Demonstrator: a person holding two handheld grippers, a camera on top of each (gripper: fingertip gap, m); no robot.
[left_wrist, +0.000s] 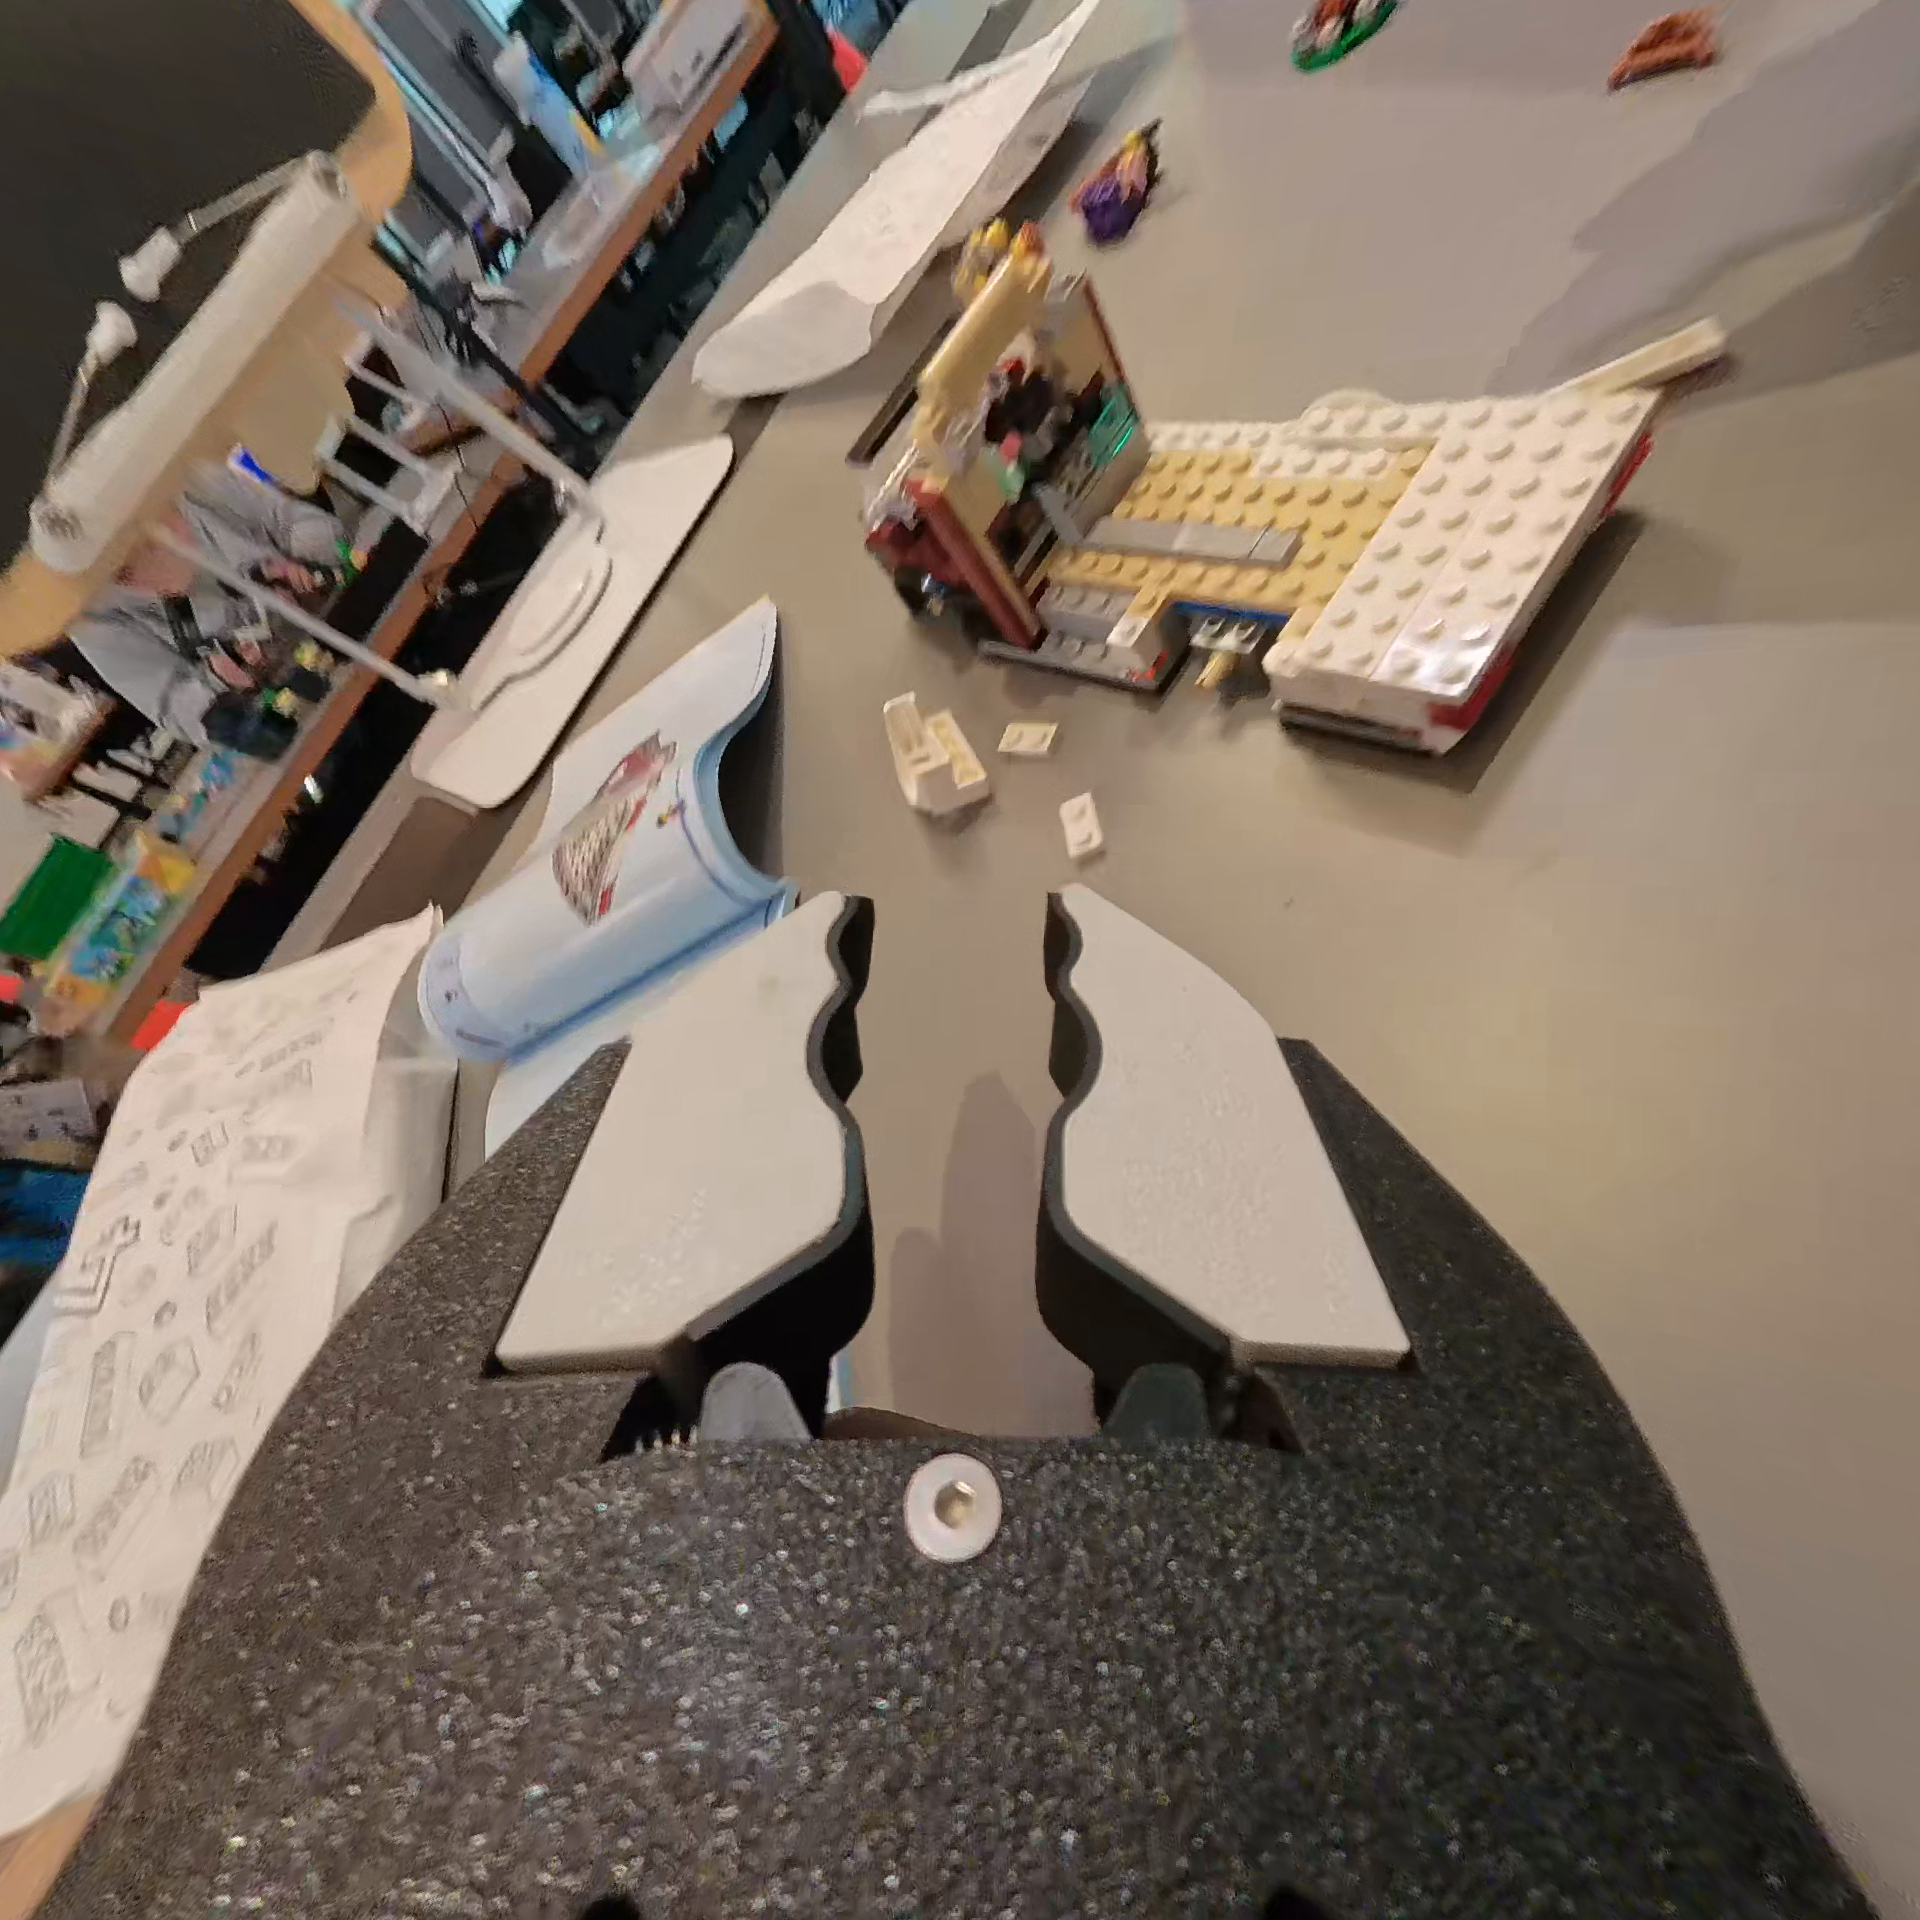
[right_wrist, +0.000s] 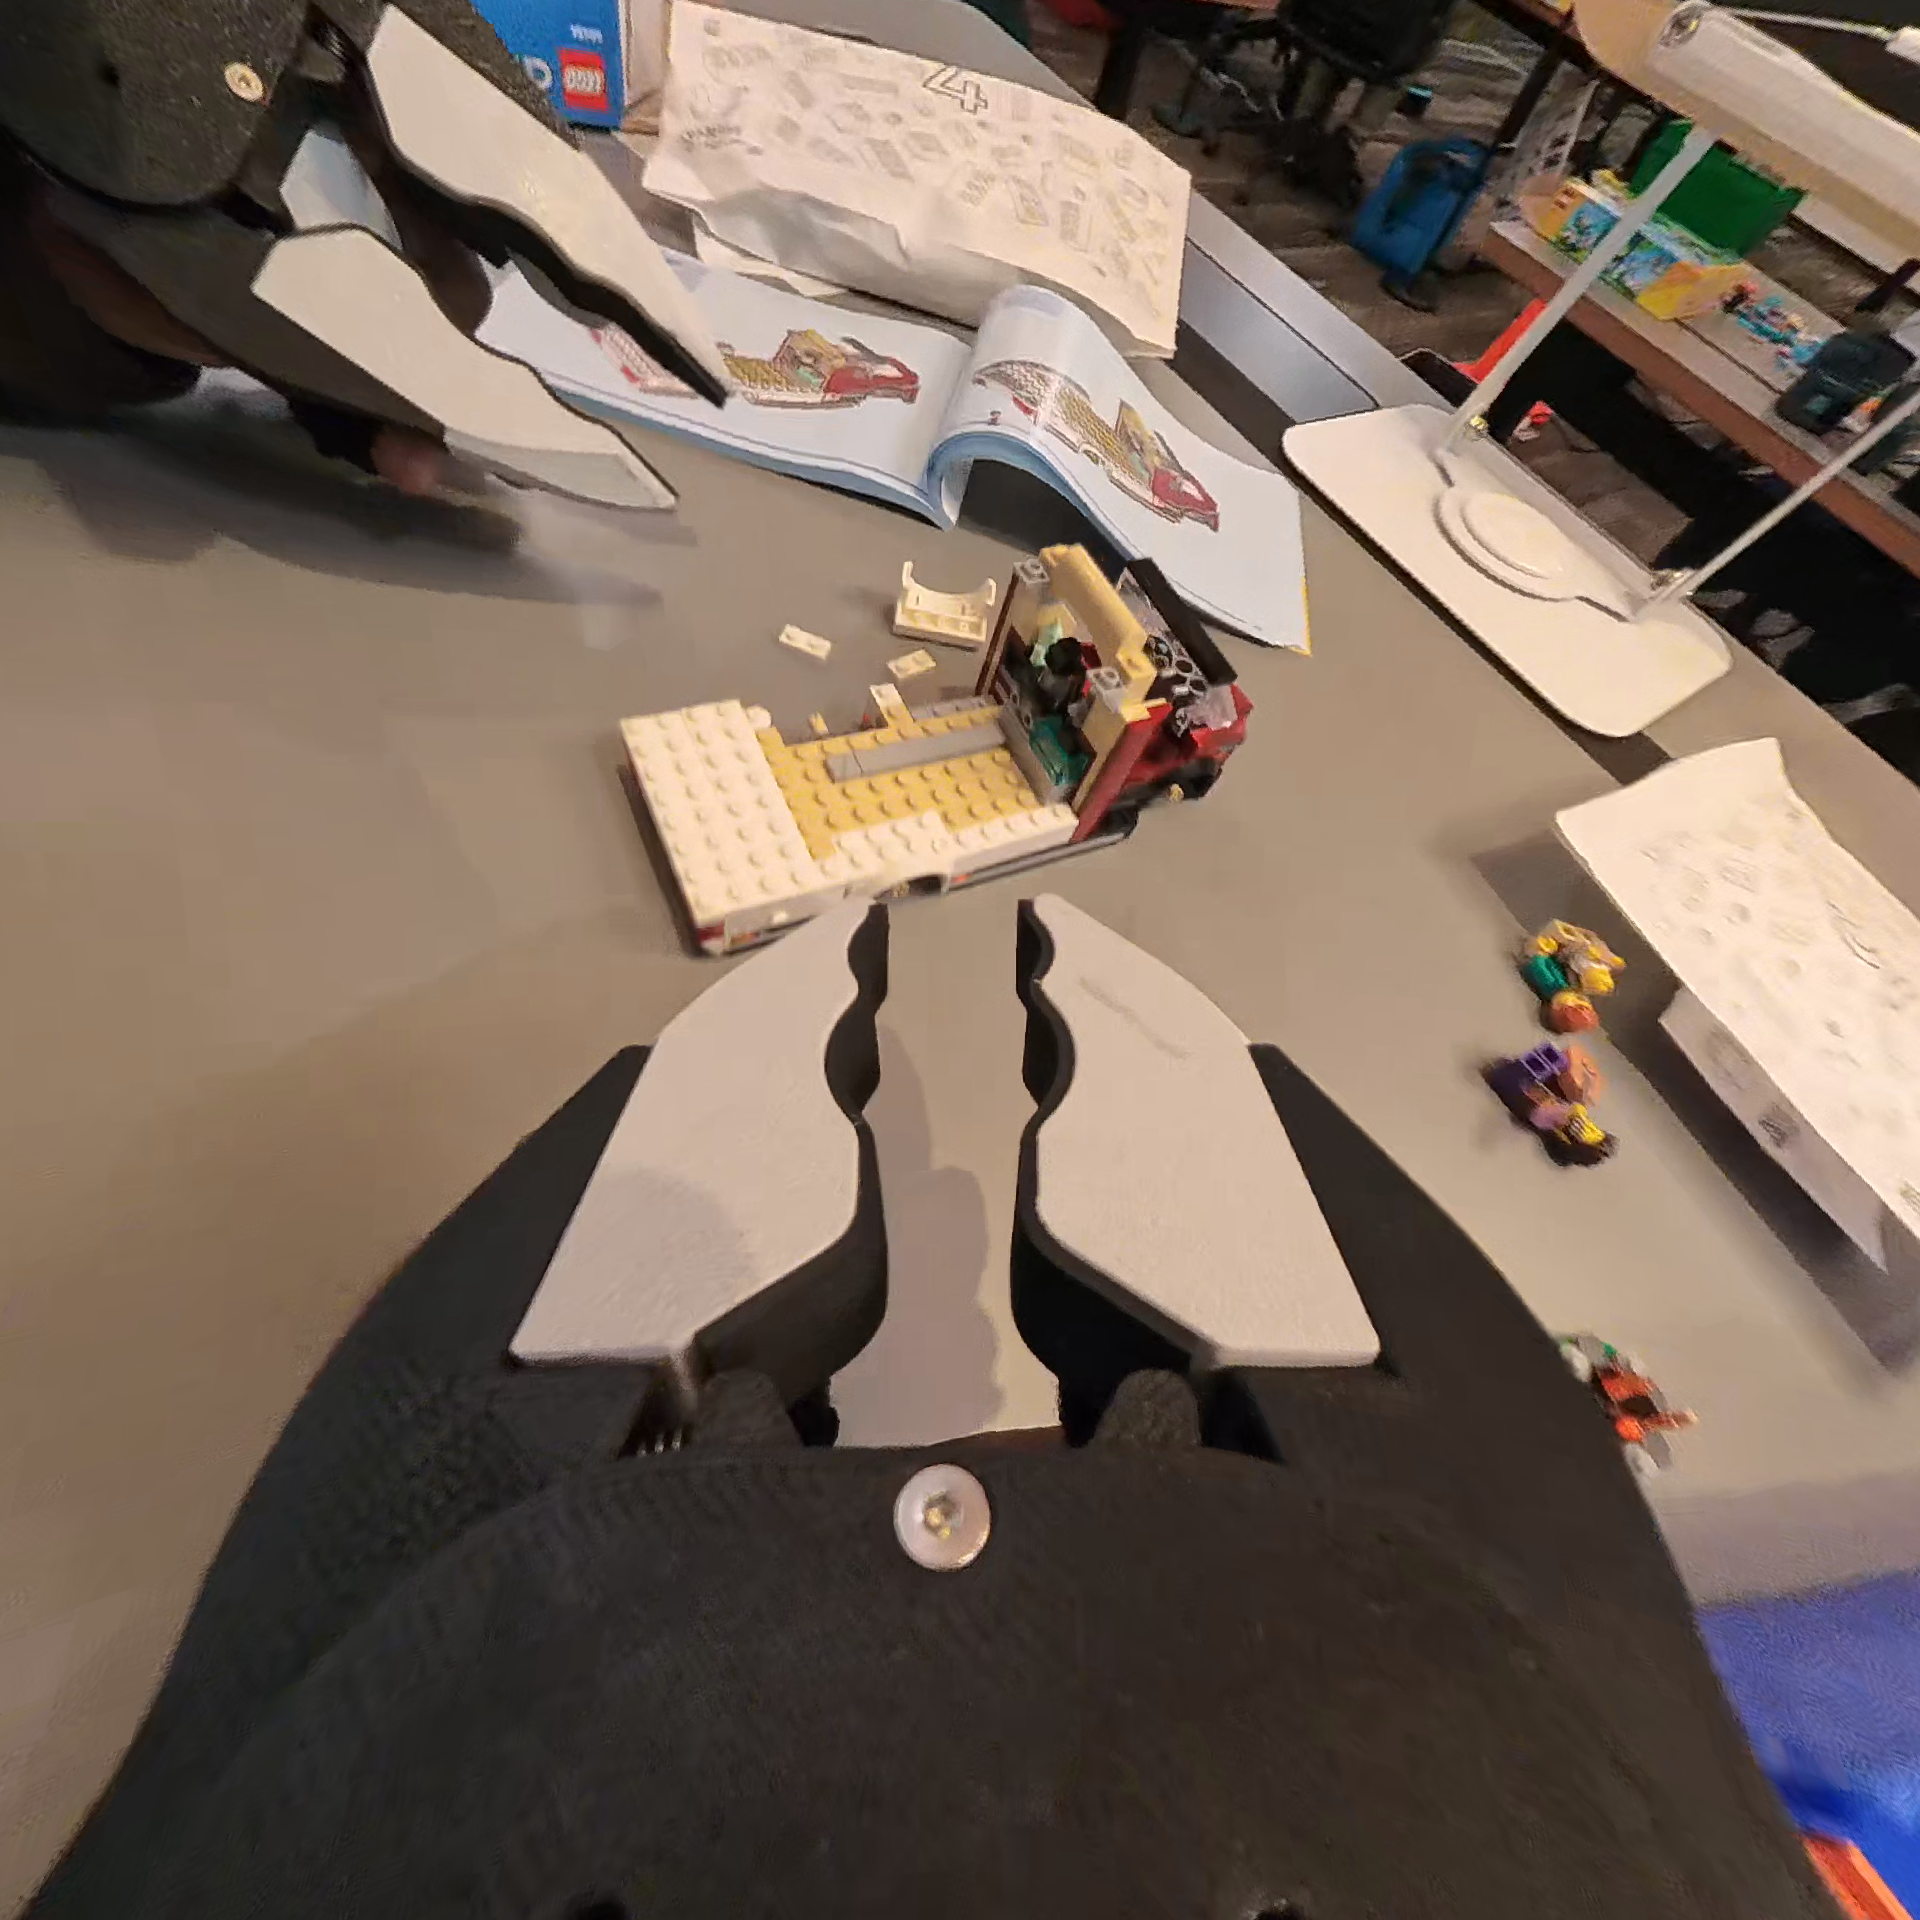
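A half-built brick model (right_wrist: 883, 769), with white and tan plates and a dark red front part, sits on the grey table (right_wrist: 312, 779); it also shows in the left wrist view (left_wrist: 1247, 540). Three small loose white pieces (left_wrist: 935, 753) lie near it. My left gripper (left_wrist: 956, 914) is open with nothing between its fingers, above bare table short of the loose pieces; it also shows at the upper left of the right wrist view (right_wrist: 686, 447). My right gripper (right_wrist: 951, 920) is open with nothing between its fingers, just in front of the model's near edge.
An open instruction booklet (right_wrist: 935, 416) lies behind the model. Printed white paper bags (right_wrist: 914, 156) (right_wrist: 1766, 935) lie at the back and right. A white lamp base (right_wrist: 1507, 561) stands at the right. Small figures (right_wrist: 1558, 1039) lie at the right. About 20 cm separates my left fingertips from my right.
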